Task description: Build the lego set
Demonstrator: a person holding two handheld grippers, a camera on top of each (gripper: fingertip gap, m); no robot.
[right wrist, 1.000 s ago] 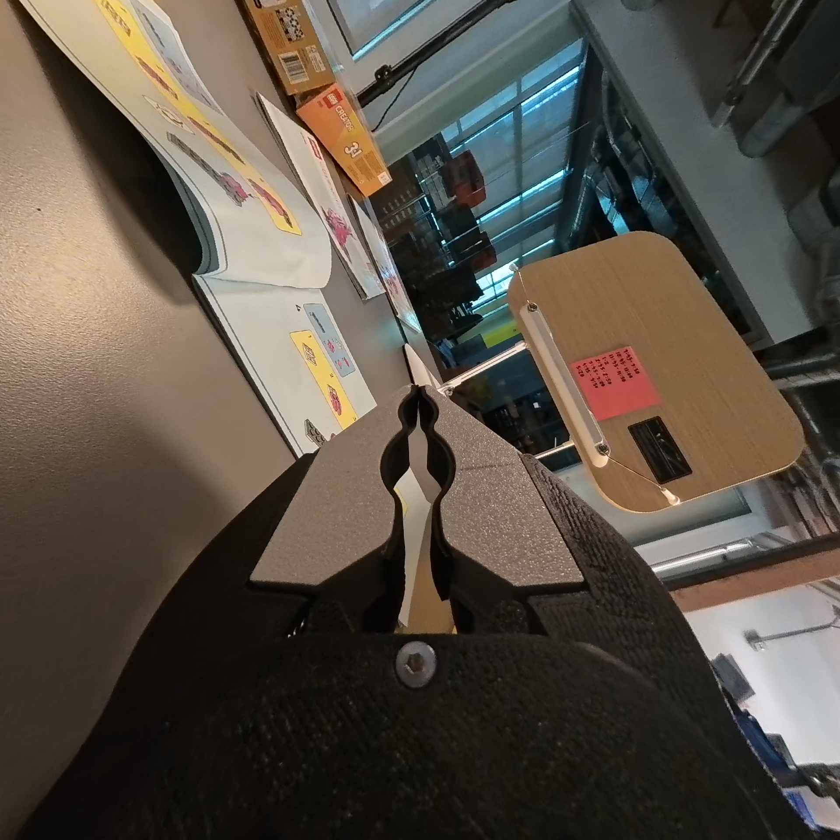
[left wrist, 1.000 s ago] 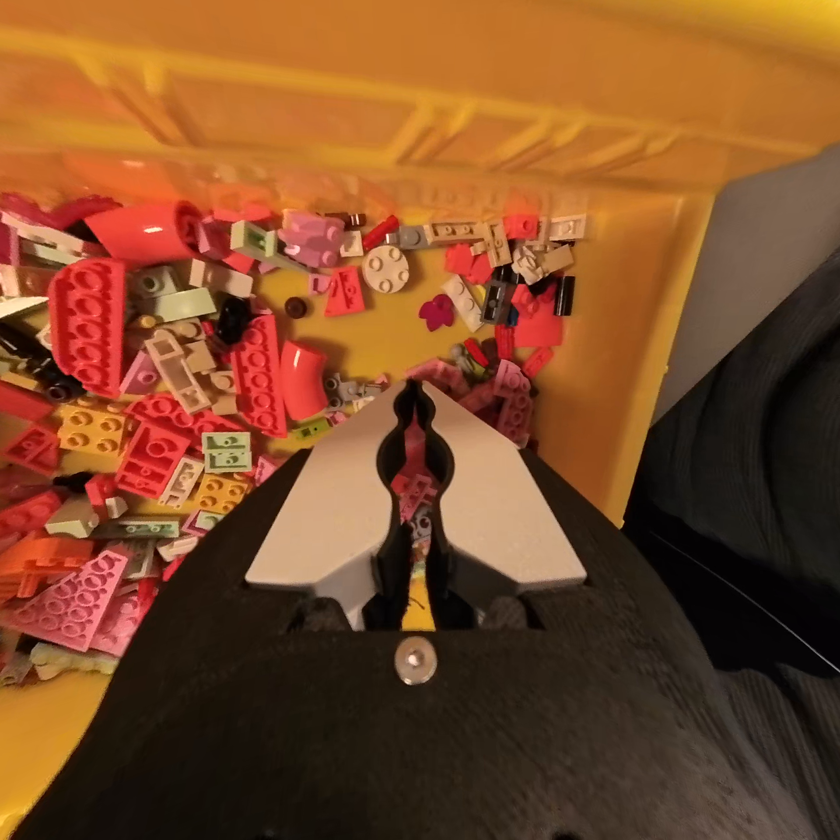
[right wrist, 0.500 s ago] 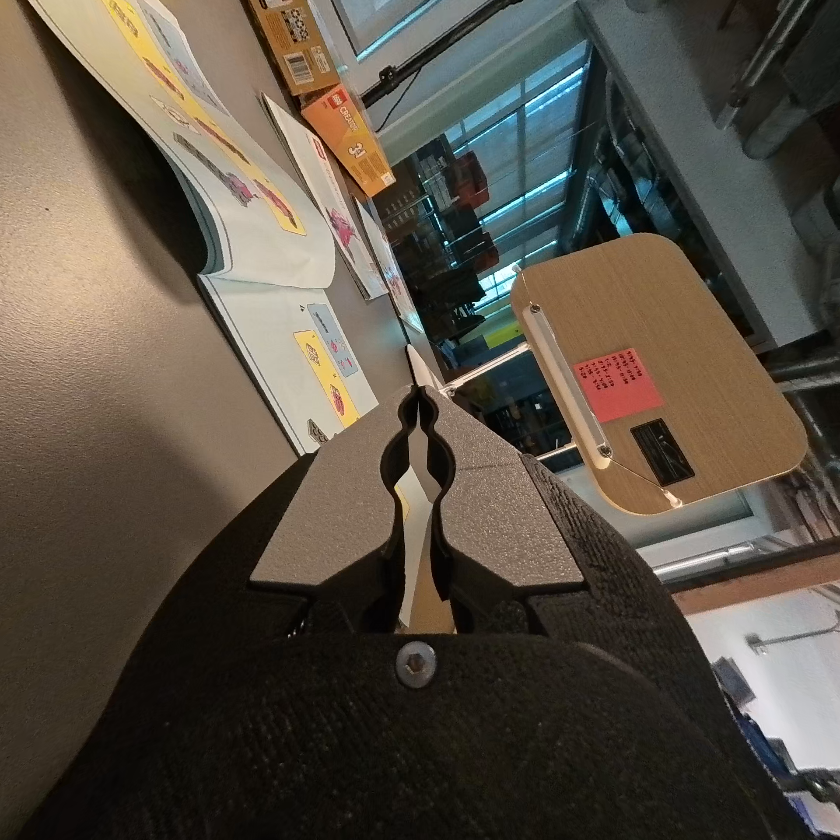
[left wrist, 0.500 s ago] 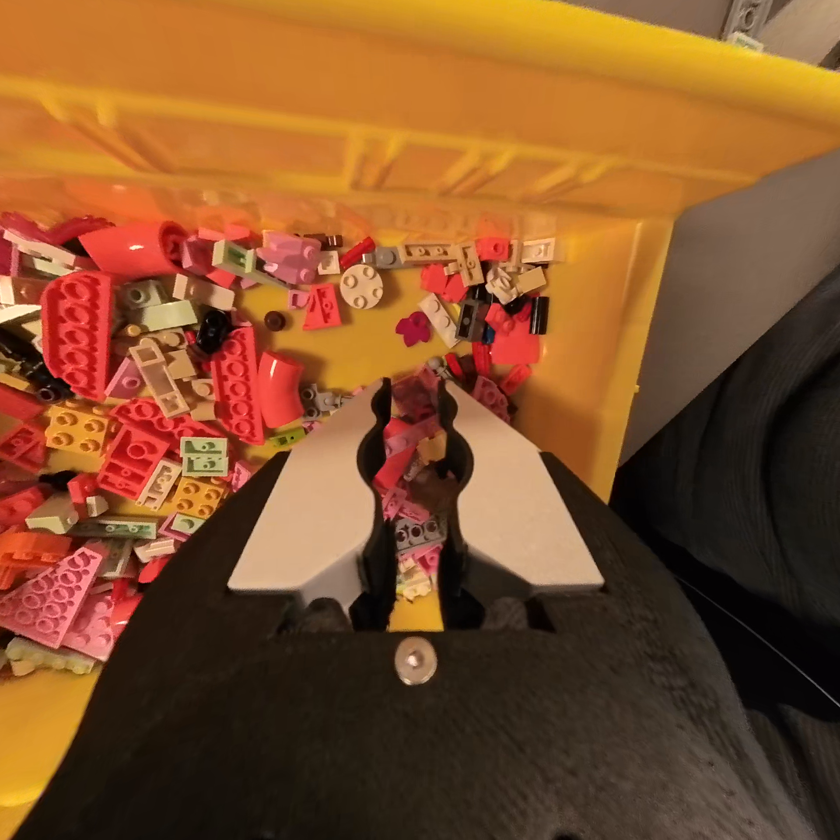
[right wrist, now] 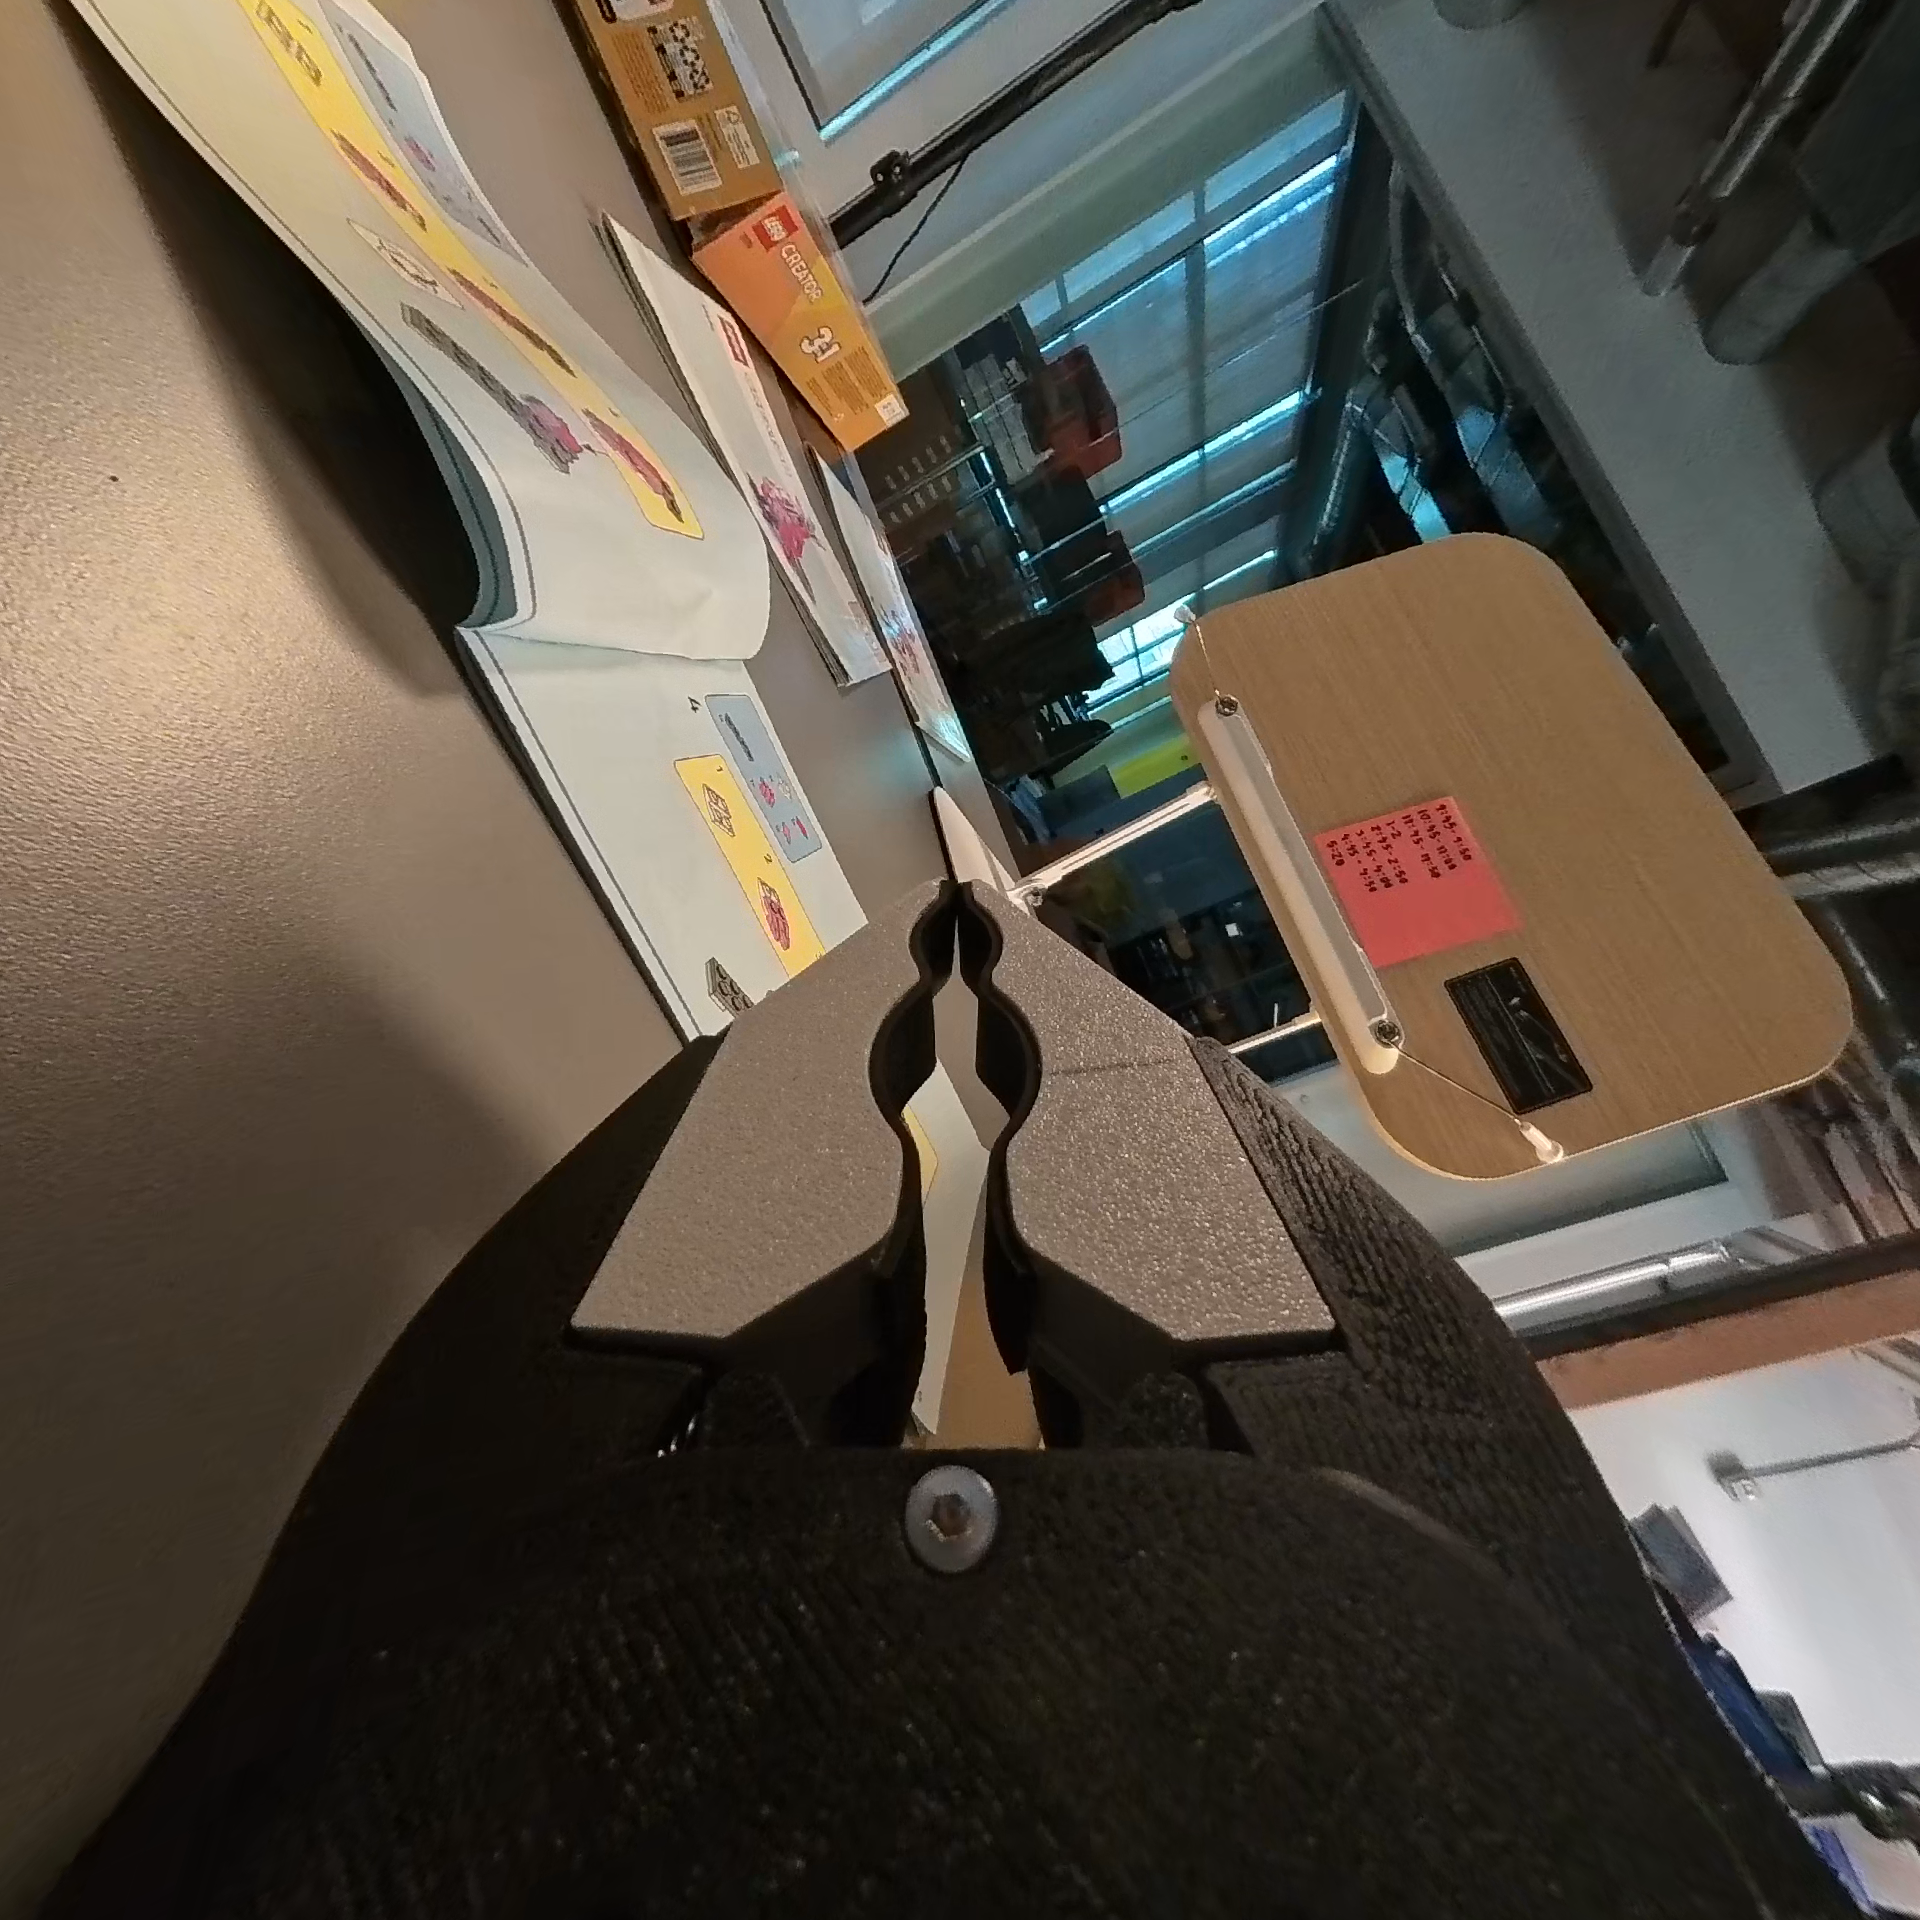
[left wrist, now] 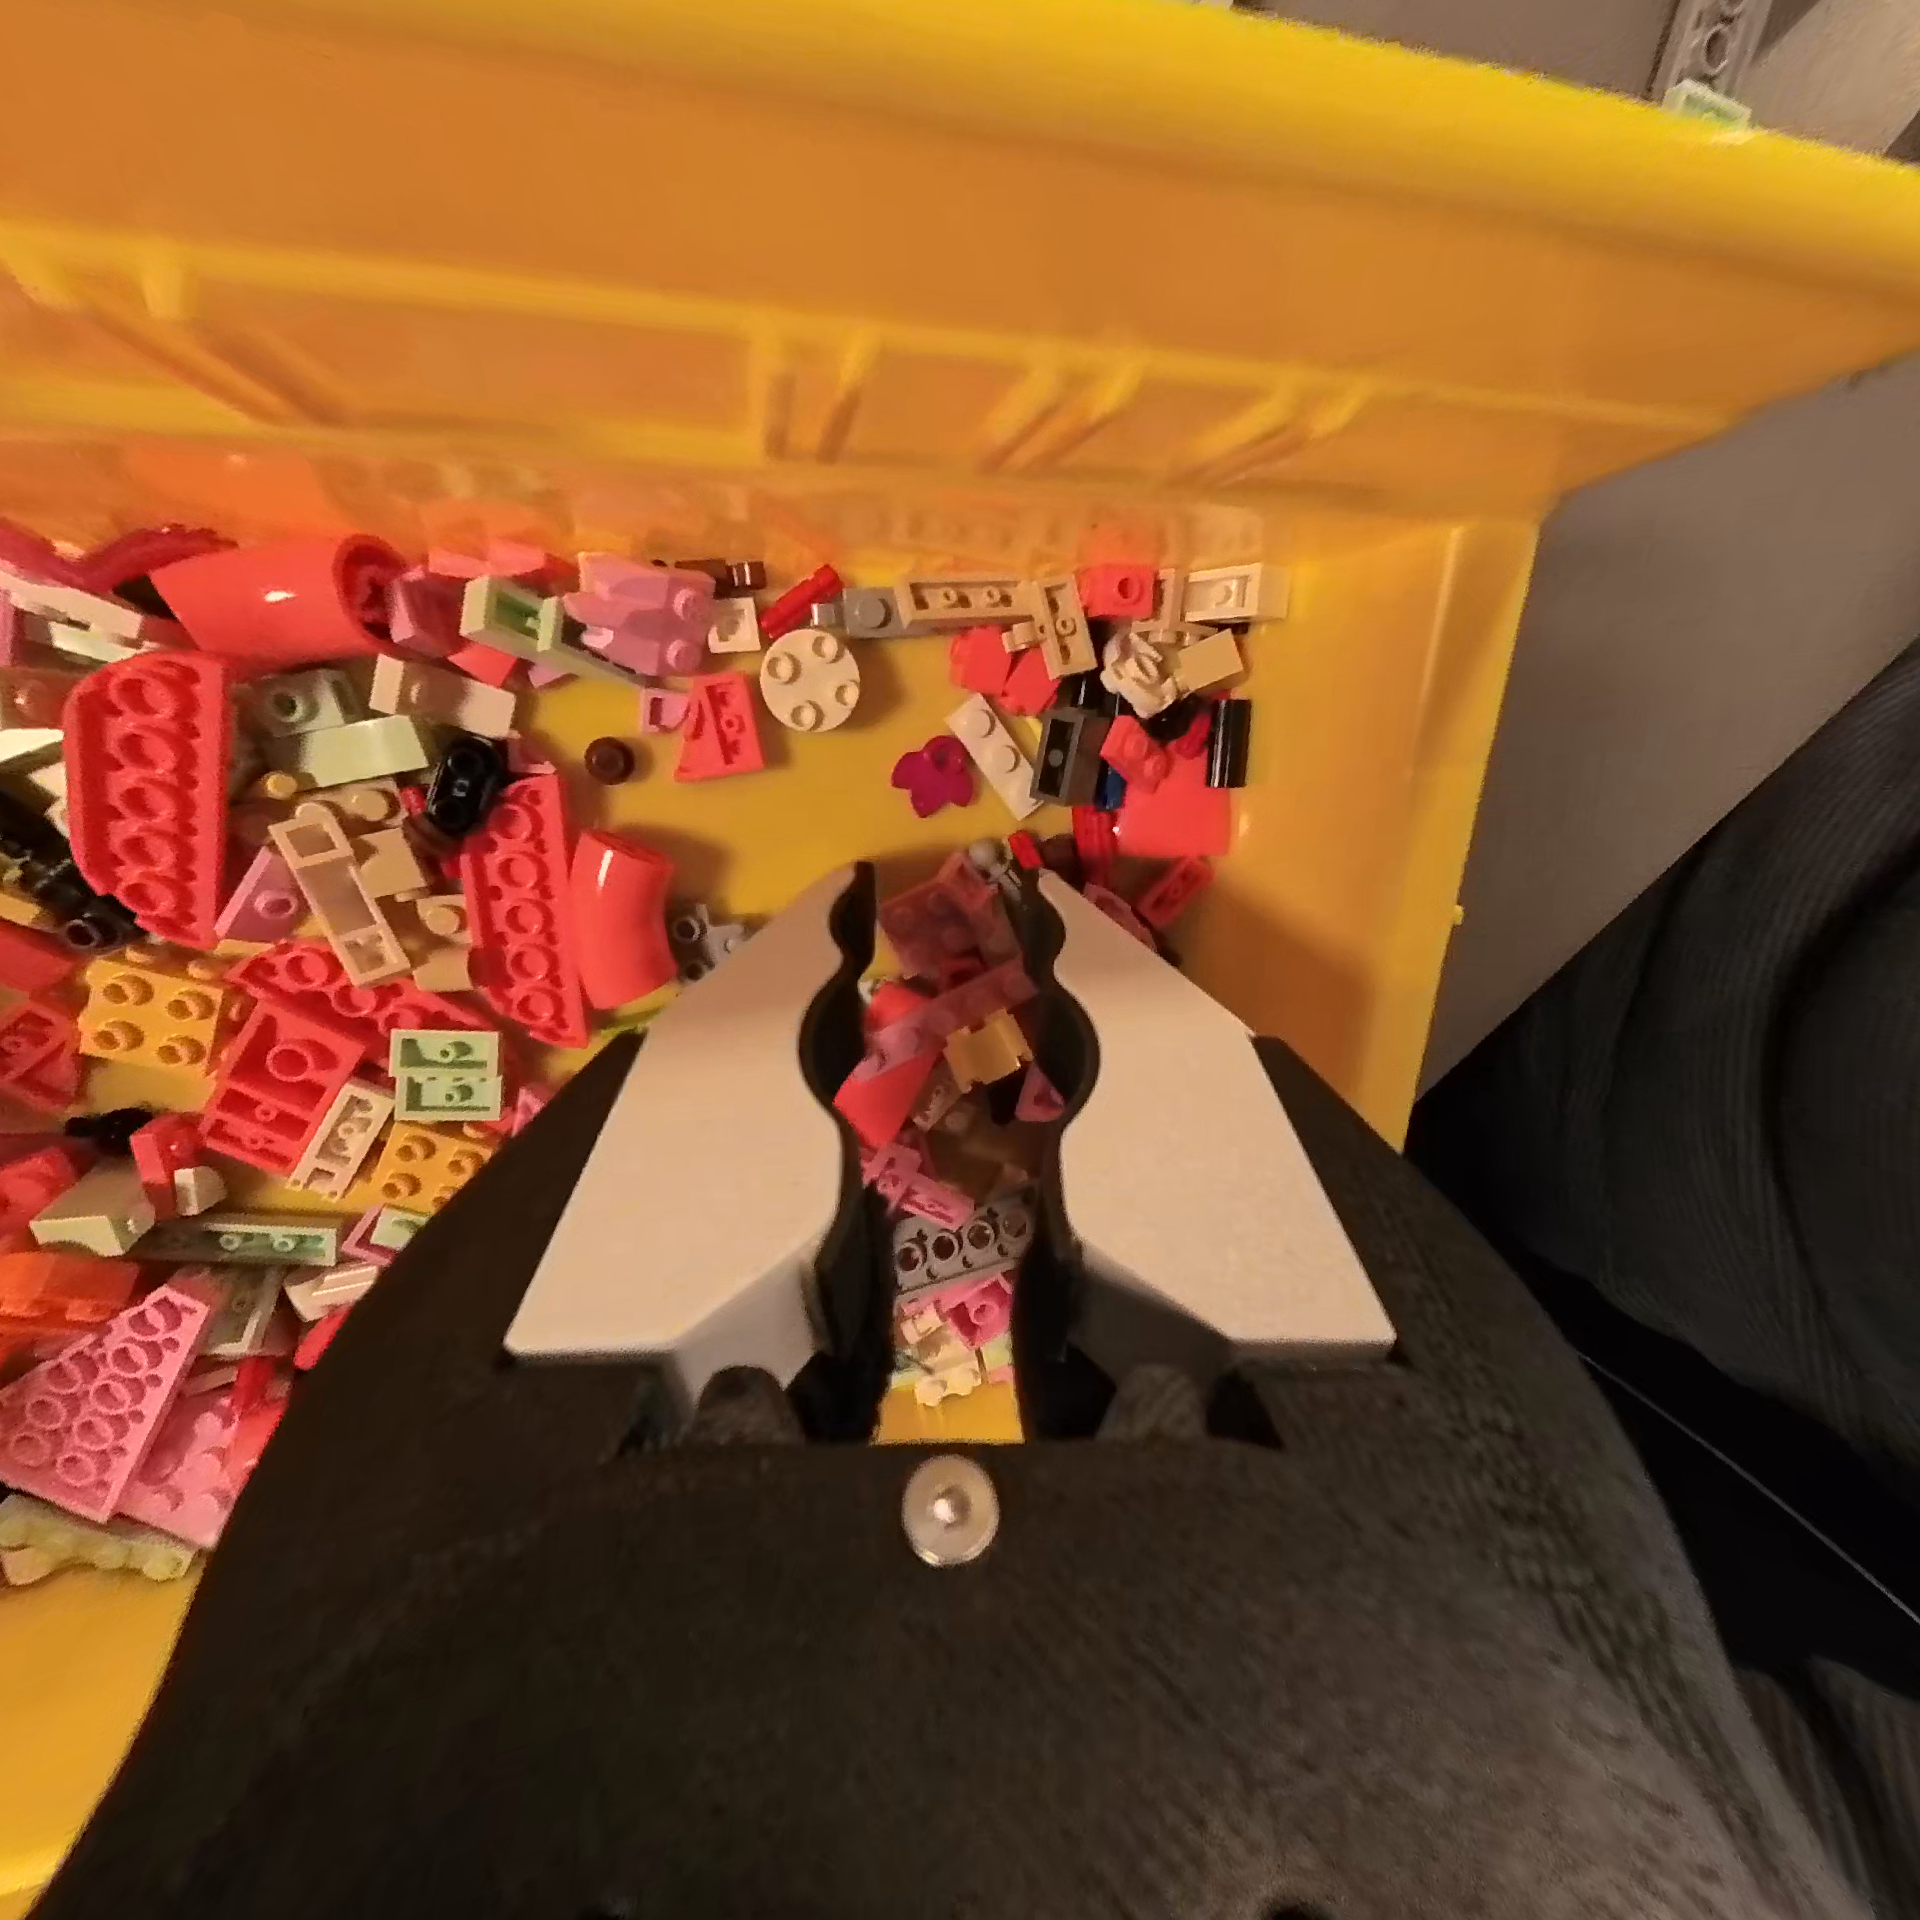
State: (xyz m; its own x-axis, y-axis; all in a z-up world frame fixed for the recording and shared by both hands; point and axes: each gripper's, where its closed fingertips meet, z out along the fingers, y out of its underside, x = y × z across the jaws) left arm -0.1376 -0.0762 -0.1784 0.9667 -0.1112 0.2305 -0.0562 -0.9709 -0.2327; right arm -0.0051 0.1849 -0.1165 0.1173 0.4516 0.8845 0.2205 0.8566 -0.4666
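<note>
bin (left wrist: 935,260): yellow plastic, glossy, ribbed wall
bricks (left wrist: 312,935): hard plastic, shiny (red curved ones catch glare)
left gripper (left wrist: 945,894): pale matt finger faces, black grainy body, metal screw
right gripper (right wrist: 958,888): grey speckled matt faces, rough black shell
table (right wrist: 208,935): grey, matt, smooth
booklet (right wrist: 623,582): paper, slight sheen
board (right wrist: 1507,831): wood-grain finish, satin
box (right wrist: 800,312): orange cardboard

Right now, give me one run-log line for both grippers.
left gripper: open above loose bricks in yellow bin | right gripper: shut, nothing held, beside open instruction booklet on grey table
</note>
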